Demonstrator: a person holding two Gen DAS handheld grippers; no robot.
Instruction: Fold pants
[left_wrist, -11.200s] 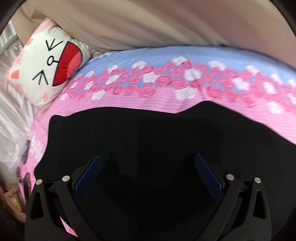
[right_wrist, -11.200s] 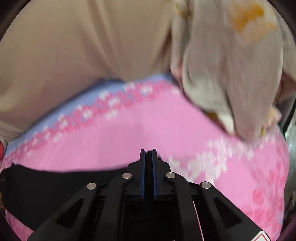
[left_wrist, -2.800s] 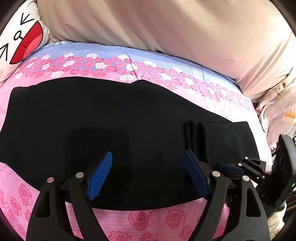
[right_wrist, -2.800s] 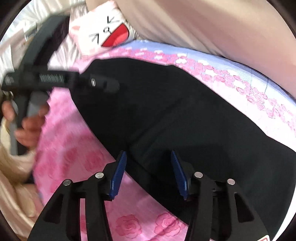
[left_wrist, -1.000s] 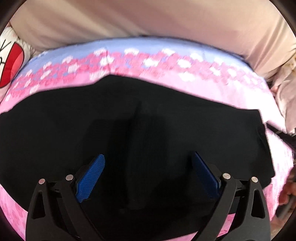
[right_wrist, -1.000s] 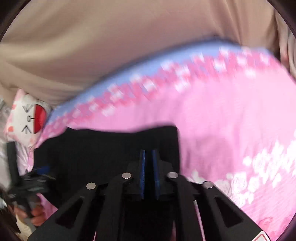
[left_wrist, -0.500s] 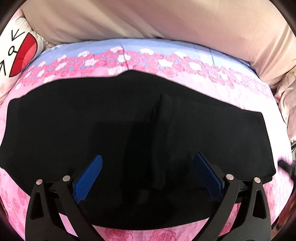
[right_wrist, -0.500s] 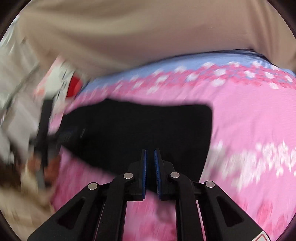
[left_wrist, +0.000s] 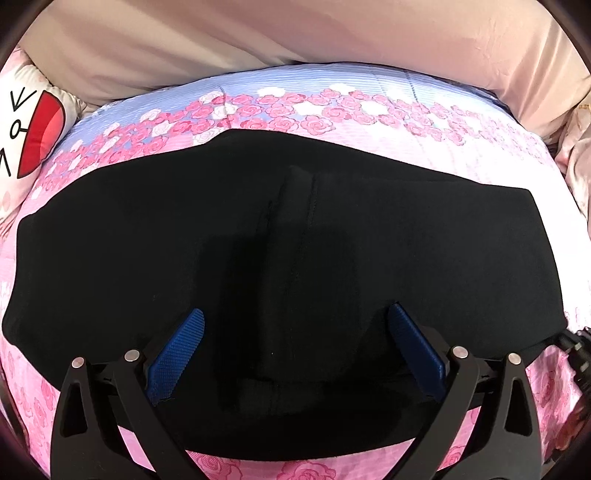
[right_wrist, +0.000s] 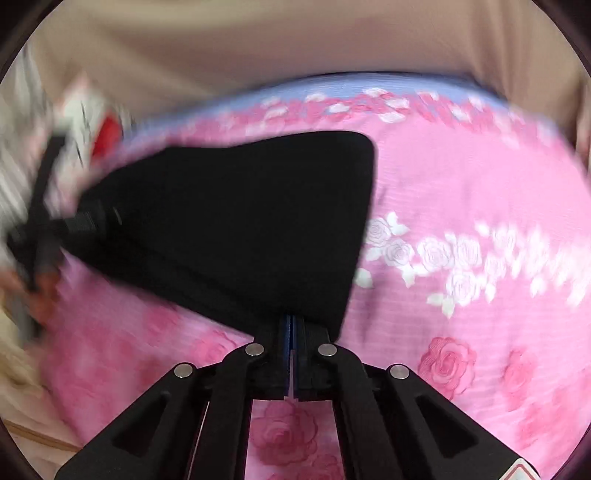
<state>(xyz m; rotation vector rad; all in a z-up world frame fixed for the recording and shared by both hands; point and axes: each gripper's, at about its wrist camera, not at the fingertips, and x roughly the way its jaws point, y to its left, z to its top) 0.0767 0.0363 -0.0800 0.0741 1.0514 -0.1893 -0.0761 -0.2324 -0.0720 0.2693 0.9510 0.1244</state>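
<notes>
Black pants (left_wrist: 295, 240) lie flat across the pink rose bedsheet, folded once, with a vertical seam near the middle. My left gripper (left_wrist: 295, 343) is open, its blue pads spread wide above the pants' near middle, holding nothing. In the right wrist view the pants (right_wrist: 240, 221) stretch left from their right end. My right gripper (right_wrist: 291, 325) has its jaws together right at the pants' near right corner; whether cloth is pinched between the pads is hidden. The left gripper's body (right_wrist: 44, 221) shows blurred at the far left.
A beige cushion or headboard (left_wrist: 295, 44) runs along the far side of the bed. A white cartoon-face pillow (left_wrist: 26, 125) sits at the far left. Floral bedding (left_wrist: 580, 147) is bunched at the right edge. The pink sheet (right_wrist: 480, 221) extends right of the pants.
My right gripper, shut throughout, has drawn back to the pants' near right corner, and its view swung. My left gripper stays open over the pants' middle, slightly closer.
</notes>
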